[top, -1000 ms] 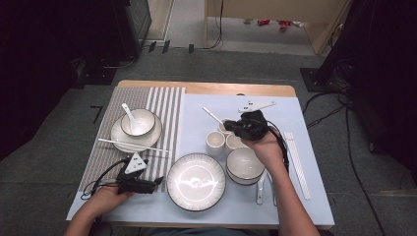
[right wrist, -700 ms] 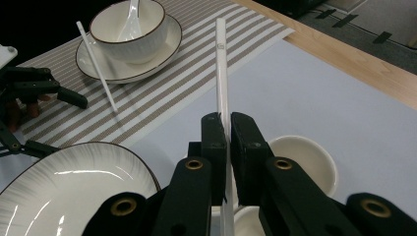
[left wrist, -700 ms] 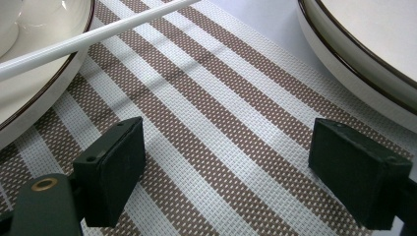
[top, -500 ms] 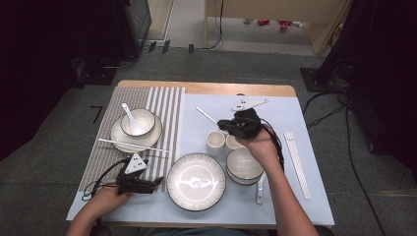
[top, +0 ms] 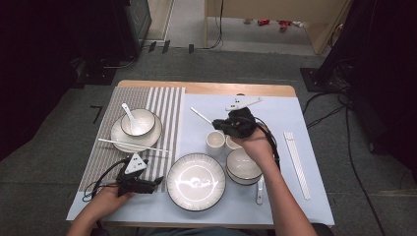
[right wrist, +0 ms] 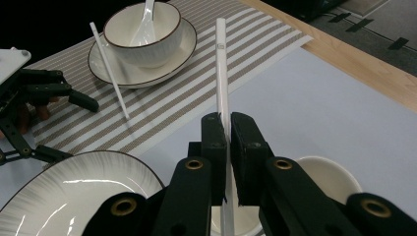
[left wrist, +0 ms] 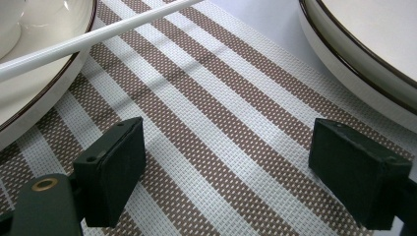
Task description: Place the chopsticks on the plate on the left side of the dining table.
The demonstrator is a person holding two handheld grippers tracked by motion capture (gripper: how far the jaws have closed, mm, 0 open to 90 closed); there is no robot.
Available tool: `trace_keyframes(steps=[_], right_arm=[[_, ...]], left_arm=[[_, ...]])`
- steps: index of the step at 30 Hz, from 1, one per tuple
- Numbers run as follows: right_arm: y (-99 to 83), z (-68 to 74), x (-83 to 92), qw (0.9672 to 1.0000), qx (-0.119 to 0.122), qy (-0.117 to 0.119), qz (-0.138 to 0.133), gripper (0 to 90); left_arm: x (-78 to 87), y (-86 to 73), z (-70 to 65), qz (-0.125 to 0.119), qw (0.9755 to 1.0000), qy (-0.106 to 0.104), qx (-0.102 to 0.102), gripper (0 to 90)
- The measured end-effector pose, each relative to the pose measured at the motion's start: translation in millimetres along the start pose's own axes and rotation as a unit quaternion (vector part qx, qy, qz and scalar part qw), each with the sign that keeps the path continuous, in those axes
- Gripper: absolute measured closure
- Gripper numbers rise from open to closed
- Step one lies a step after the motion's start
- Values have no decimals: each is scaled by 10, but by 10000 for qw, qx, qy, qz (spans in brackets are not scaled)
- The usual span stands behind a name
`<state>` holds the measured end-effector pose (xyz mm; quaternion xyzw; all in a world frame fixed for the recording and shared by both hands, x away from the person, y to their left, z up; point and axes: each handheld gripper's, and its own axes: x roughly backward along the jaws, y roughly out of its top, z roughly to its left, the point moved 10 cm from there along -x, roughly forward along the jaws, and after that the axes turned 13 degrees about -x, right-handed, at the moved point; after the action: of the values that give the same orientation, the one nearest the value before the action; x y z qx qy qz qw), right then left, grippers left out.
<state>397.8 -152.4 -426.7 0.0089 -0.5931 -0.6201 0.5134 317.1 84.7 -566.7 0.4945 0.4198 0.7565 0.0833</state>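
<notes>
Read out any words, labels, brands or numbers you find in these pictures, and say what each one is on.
None can be read.
A small grey mark near the far end of the white chopstick held in the right tool: too small to read.
A dark mark on the floor left of the table: unclear, perhaps tape.

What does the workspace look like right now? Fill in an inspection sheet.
Surface: table with a striped mat at left and a pale blue mat.
Job's things: white chopstick clamped upright; second chopstick across the saucer.
Clutter: bowl with spoon, large plate, two cups, bowl, chopstick pair.
Grippers: right gripper shut on chopstick; left gripper open over the striped mat.
Cables: black cable by the left gripper.
Surroundings: grey floor.
</notes>
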Motion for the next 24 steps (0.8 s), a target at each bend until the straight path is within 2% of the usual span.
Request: trace_keyframes(steps=[24], right_arm=[[58,105,-129,9999,82,129,60,855]], left_arm=[[0,1,0,-2,10000,-5,10,146]])
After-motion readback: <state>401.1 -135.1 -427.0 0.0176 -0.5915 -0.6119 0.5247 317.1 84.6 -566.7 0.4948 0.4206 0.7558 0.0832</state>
